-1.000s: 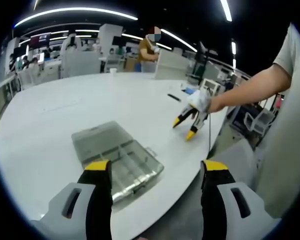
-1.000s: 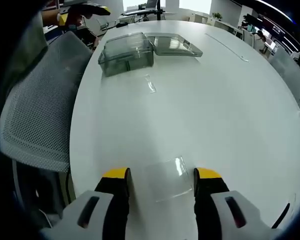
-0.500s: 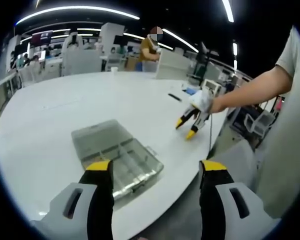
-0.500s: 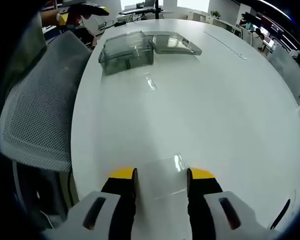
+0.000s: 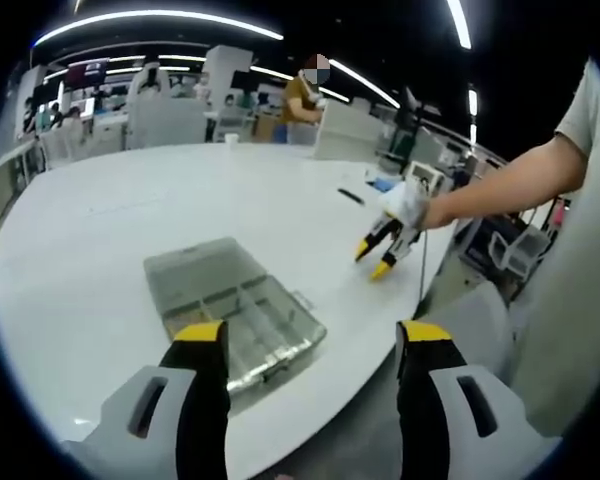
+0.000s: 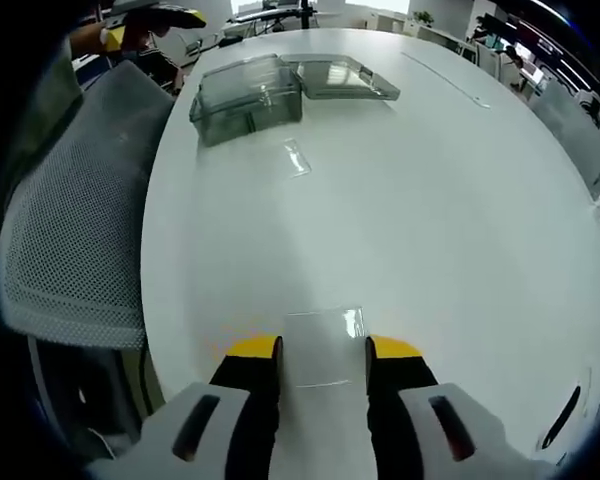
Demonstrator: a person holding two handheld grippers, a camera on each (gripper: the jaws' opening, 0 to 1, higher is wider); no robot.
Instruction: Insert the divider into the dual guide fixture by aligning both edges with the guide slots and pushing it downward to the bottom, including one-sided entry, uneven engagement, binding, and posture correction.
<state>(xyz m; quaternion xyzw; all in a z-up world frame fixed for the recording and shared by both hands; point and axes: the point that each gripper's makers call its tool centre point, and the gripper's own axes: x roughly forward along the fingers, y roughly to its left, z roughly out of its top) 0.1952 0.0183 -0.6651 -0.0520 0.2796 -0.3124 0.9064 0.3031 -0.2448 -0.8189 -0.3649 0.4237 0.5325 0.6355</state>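
Clear compartment box (image 5: 235, 310) open on white bench (image 5: 100, 230); contents indiscernible, no legible writing. Left gripper (image 5: 310, 345) fingers wide, empty. Right gripper (image 6: 320, 350) fingers narrow, flanking flat transparent divider (image 6: 323, 345); contact unclear.

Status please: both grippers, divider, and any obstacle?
Right gripper closing around clear divider on table. Left gripper open above organizer box. Nothing blocking.
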